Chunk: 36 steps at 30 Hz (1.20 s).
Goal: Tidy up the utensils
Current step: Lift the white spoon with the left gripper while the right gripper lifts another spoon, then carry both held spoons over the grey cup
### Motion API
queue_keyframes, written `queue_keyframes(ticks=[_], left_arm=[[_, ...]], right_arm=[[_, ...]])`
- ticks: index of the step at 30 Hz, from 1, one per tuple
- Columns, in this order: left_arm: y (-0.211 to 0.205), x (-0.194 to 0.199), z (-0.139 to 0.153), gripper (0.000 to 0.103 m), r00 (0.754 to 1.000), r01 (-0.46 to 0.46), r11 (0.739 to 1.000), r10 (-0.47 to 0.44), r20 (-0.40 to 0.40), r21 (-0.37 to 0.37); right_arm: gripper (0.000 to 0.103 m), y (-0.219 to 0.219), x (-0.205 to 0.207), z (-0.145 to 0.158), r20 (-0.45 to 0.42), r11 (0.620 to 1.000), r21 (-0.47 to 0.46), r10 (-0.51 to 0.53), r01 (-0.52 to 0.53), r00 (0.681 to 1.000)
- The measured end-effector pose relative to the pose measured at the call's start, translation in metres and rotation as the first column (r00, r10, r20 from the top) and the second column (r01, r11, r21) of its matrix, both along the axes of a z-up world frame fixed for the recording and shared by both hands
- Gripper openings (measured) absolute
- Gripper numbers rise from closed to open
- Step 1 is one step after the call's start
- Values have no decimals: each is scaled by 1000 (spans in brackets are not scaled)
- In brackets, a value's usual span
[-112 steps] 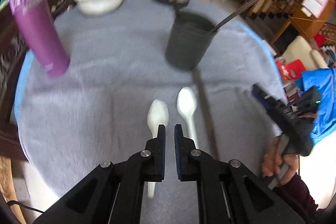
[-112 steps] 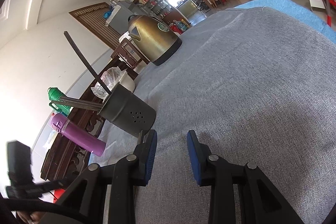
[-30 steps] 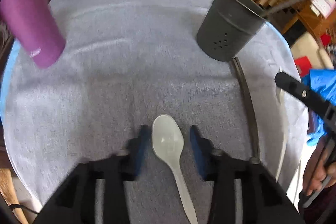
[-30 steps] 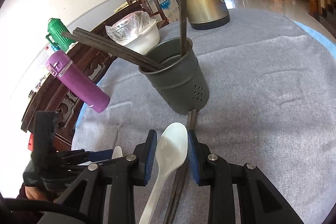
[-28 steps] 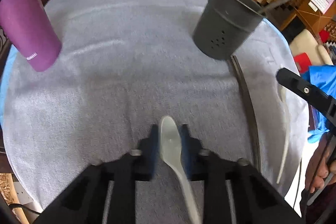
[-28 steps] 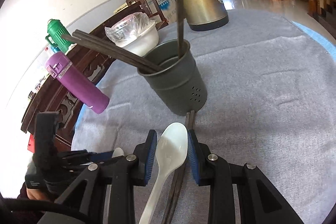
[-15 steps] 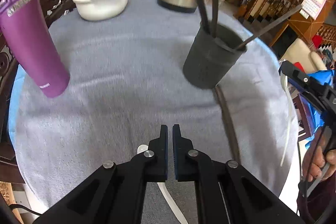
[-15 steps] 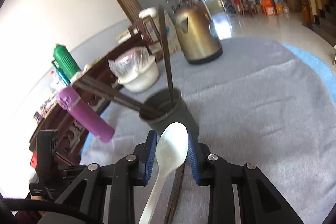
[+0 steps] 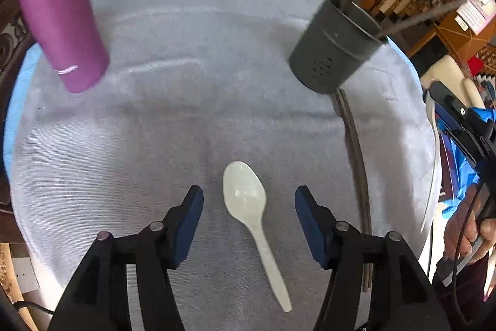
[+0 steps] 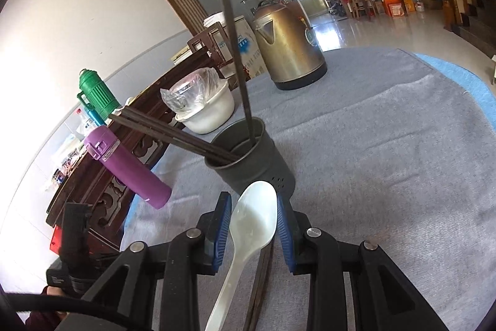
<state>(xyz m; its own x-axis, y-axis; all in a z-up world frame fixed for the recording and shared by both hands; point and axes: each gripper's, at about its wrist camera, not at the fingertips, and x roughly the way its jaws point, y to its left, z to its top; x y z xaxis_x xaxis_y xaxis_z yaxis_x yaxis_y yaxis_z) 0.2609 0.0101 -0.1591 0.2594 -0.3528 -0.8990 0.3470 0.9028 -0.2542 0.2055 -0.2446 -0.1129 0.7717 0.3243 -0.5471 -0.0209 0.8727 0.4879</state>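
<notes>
From the left wrist view, the left gripper (image 9: 249, 207) hangs over the grey cloth-covered table (image 9: 192, 101) with its jaws opening wide; a white plastic spoon (image 9: 248, 203) lies flat on the cloth between them, touched by neither pad. If they close now, I reckon they could skid off the shallow bowl and flick the spoon aside. A pair of dark chopsticks (image 9: 355, 163) lies just beside it, running up to the dark grey perforated utensil holder (image 9: 333, 55).

From the right wrist view, the right gripper (image 10: 253, 225) pinches a second white plastic spoon (image 10: 254, 219) by its bowl, lifted in front of the holder (image 10: 251, 163). The dark chopsticks (image 10: 173, 134) splayed inside it look likely to block the drop or be knocked, and a push could tip the holder towards the purple flask (image 10: 127, 166).
</notes>
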Motion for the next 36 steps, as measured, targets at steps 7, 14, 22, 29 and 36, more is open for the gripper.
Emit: queue_keyframes(ticks=[7,14,22,29,36], left_arm=[[-13,-2,-15,9,999,24,996,-25,20,82],[-7,-6,1,5,996,25,998,-29,80,50],[-17,-11,84,5,955,49,998,-38,293,-30],[-42,4,169,5,837,15,984,85,541,-179],[-61,50,185,5,752,-72,951,249,610,-301]], right_arm=[[31,11,-1,-3,-9,999,-12,29,-29,1000],[31,18,1,14,51,998,-46,53,-51,997],[31,32,10,59,209,987,-154,76,-44,975],[31,32,43,106,342,979,-205,54,19,938],[31,24,66,128,424,962,-242,-14,128,906]])
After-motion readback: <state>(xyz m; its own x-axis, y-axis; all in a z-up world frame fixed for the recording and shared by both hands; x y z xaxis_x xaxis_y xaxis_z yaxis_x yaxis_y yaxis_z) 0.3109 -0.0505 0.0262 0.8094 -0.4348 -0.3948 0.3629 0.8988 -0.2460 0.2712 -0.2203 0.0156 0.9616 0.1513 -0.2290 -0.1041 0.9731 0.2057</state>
